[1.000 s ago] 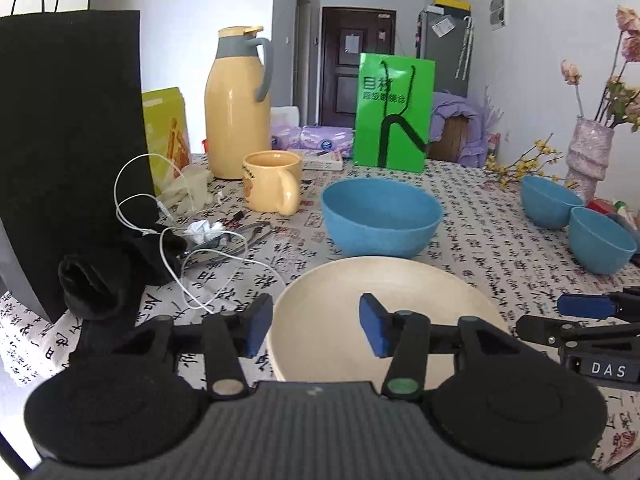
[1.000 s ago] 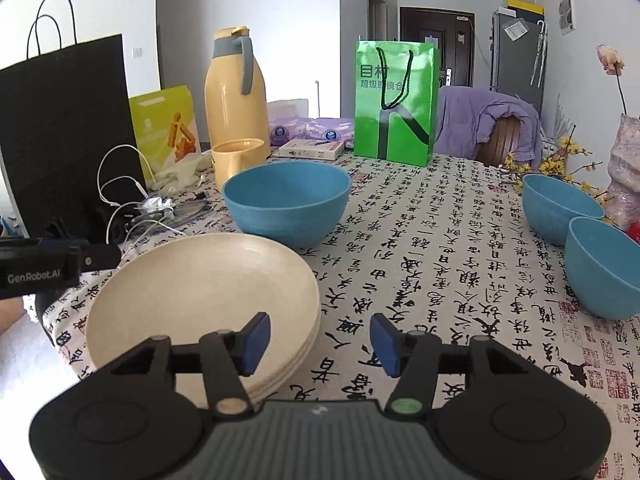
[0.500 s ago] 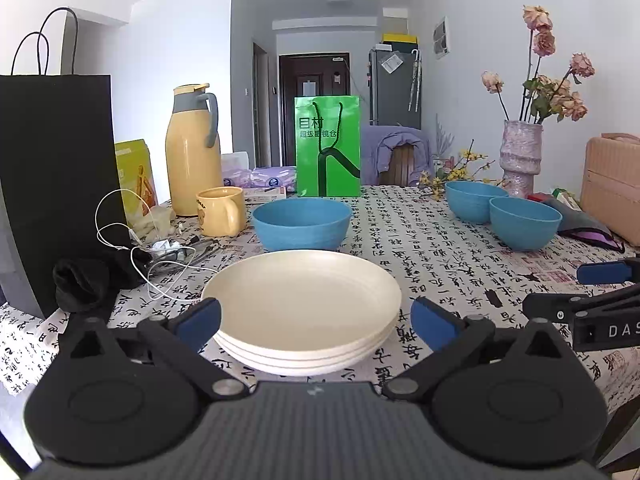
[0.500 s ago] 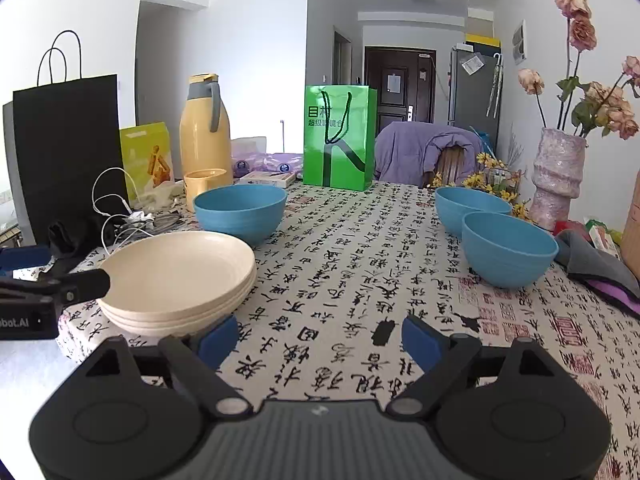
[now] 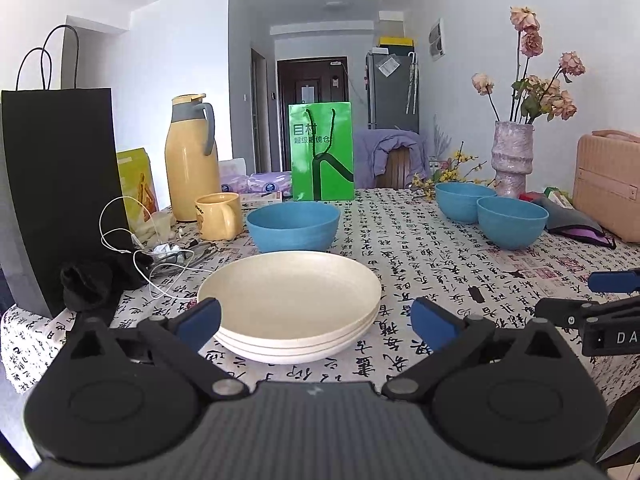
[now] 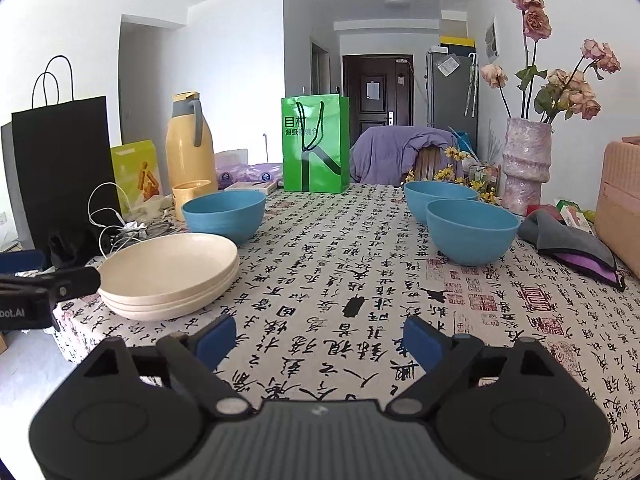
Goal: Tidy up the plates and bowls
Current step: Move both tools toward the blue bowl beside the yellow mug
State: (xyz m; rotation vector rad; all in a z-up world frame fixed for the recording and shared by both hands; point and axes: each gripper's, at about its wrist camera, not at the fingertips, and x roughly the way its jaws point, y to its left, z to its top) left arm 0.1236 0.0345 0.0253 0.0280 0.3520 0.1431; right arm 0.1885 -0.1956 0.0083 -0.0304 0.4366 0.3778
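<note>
Just ahead — plate stack [image 5: 289, 300], both claws wide.

**A crowded table under a calligraphy-print cloth**

The table [image 6: 360, 264] wears a white cloth printed with black characters. Near its left edge sits a stack of cream plates [image 5: 290, 304], a blue bowl [image 5: 293, 227] just behind it. Two more blue bowls [image 6: 472, 232] stand side by side toward the right. A yellow mug [image 5: 218, 216], yellow thermos [image 5: 191, 156], green bag [image 5: 322, 152], black bag [image 5: 60, 192] and vase [image 5: 513, 156] also rest there.
</note>
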